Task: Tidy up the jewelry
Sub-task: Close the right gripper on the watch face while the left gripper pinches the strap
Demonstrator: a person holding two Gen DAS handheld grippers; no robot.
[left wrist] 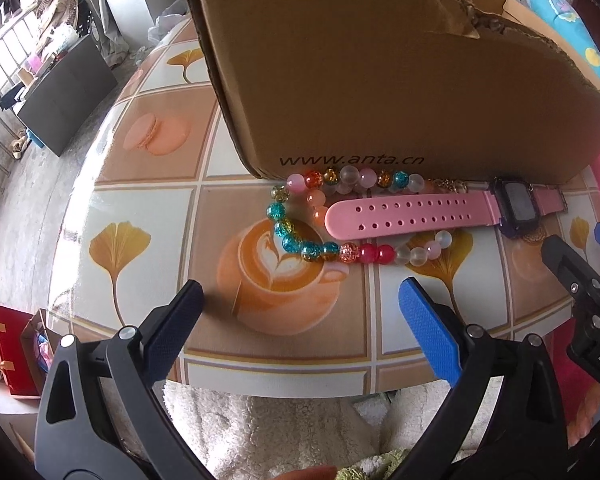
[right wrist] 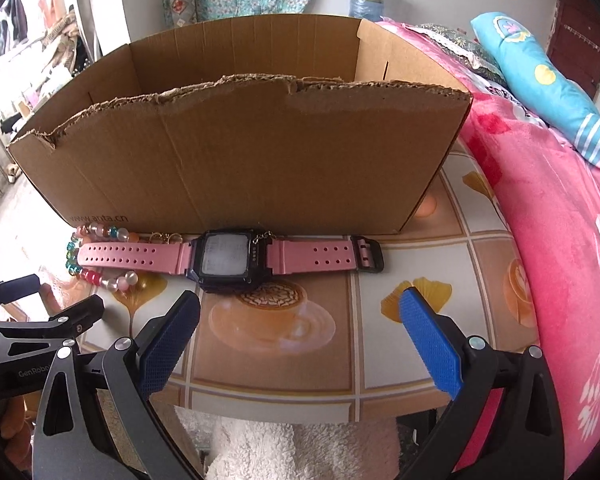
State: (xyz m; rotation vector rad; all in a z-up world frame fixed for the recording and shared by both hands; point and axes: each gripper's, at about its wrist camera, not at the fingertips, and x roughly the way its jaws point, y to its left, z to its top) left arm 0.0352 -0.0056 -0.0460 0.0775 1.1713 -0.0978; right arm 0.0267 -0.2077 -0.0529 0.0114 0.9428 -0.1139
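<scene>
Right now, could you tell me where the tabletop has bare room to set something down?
Free: the strip between both open grippers and the jewelry, and right of the pink watch buckle toward the pink blanket. Crowded: along the cardboard box front, where the bead bracelet loops around the strap.

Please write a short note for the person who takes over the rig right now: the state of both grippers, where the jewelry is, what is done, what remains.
Left hand-held gripper: open, empty, above the table near the bead bracelet.
Right hand-held gripper: open, empty, facing the pink watch.
The watch lies flat on the table before the cardboard box; its long strap rests across the bracelet loop.
Done: nothing visibly put away; the inside of the box is not in view.
Left: probably pick up the watch first, then the bracelet.
</scene>
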